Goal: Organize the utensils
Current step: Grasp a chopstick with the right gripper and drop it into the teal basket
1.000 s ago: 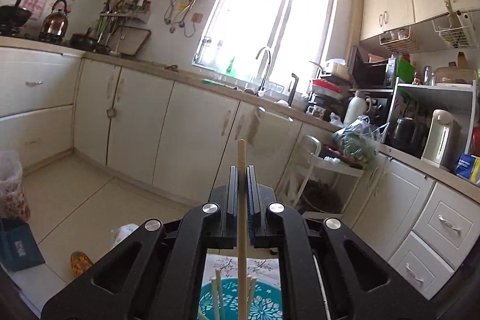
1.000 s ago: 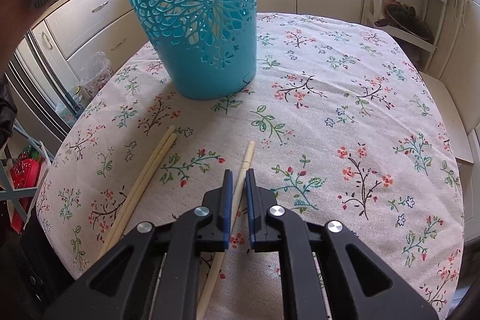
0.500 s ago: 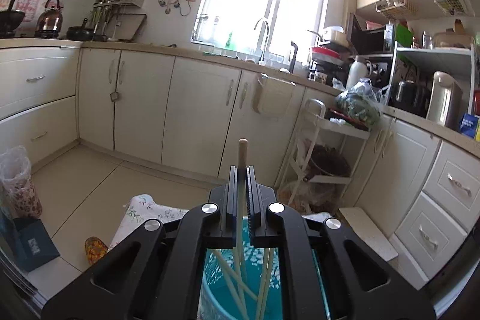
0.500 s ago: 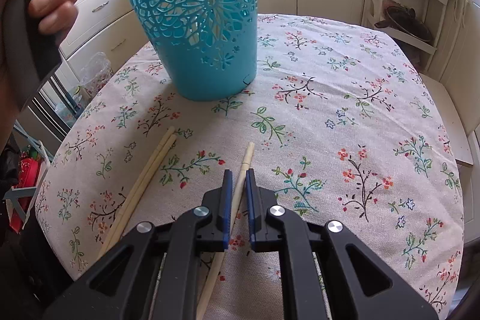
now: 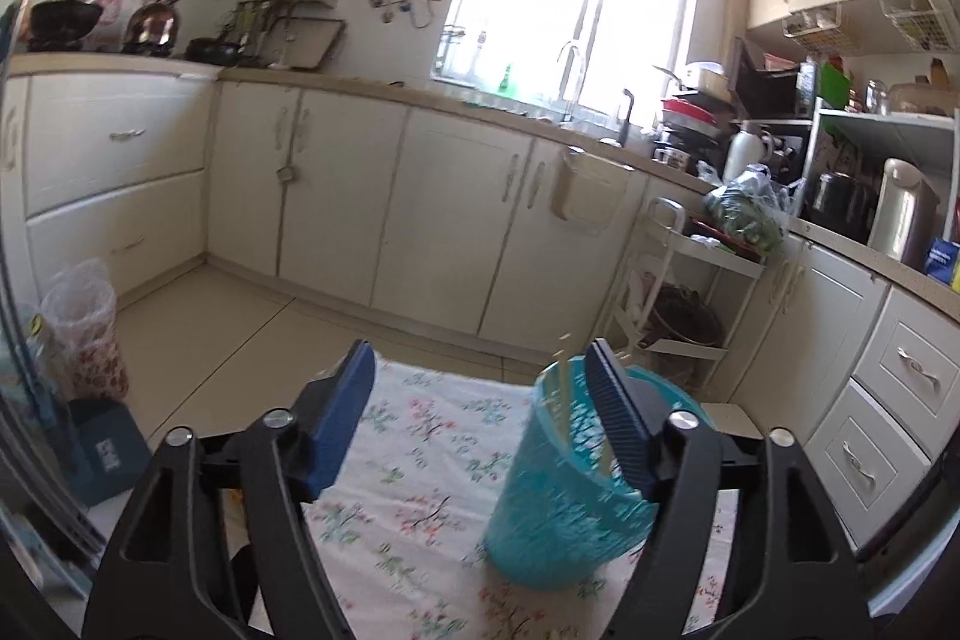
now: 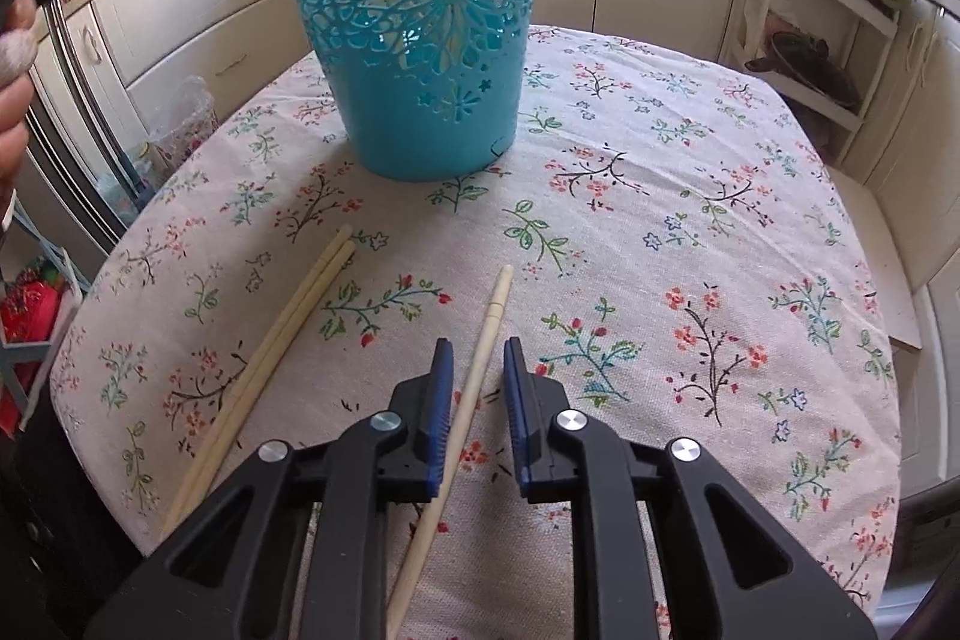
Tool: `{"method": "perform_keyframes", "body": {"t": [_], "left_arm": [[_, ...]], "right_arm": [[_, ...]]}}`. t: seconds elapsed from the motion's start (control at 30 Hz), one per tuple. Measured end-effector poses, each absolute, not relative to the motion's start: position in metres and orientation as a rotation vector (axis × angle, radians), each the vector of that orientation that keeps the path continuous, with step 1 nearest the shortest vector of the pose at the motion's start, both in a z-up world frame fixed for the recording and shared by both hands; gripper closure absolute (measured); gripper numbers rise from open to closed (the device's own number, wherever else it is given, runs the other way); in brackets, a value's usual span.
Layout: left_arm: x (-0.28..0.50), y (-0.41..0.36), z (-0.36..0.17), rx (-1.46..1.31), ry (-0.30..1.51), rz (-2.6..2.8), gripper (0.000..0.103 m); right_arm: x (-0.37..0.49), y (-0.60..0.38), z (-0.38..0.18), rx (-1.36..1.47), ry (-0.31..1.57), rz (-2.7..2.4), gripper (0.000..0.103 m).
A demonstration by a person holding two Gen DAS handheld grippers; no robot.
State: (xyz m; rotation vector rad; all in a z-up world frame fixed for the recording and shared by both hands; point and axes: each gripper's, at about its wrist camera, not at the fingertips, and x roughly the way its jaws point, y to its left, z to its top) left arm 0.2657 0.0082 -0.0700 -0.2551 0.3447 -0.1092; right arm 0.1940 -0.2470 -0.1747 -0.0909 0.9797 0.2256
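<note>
Black gripper arms [image 6: 474, 400], silver screws, ribbed blue fingers [image 6: 437, 424], seemingly rubber

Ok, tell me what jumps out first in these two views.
The teal cut-out basket dominates, standing upright at the far side of the flowered tablecloth. Nearer, a single chopstick lies between the right gripper's open jaws, with a pair of chopsticks to its left. The left gripper hangs wide open beside the basket.
</note>
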Motion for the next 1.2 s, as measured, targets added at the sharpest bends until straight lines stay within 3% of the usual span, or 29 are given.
{"method": "perform_keyframes", "body": {"t": [0.07,0.33,0.57,0.9,1.03,1.2], "left_arm": [[0.262,0.021,-0.088,-0.279,0.391,-0.078,0.028],[0.266,0.034,-0.167,-0.31,0.596,-0.034,0.026],[0.273,0.031,-0.195,-0.31,0.673,-0.033,0.023],[0.274,0.035,-0.2,-0.356,0.688,-0.058,0.019],[0.274,0.036,-0.201,-0.363,0.691,-0.066,0.019],[0.275,0.039,-0.202,-0.385,0.688,-0.072,0.019]], "right_arm": [[0.19,-0.247,-0.175,-0.1,0.981,0.22,0.095],[0.186,-0.274,-0.161,0.135,0.97,0.279,0.097],[0.188,-0.285,-0.087,0.398,0.761,0.434,0.097],[0.271,-0.263,0.034,0.471,0.362,0.478,0.097],[0.318,-0.249,0.031,0.439,0.305,0.379,0.097],[0.348,-0.235,-0.004,0.362,0.368,0.294,0.097]]}}
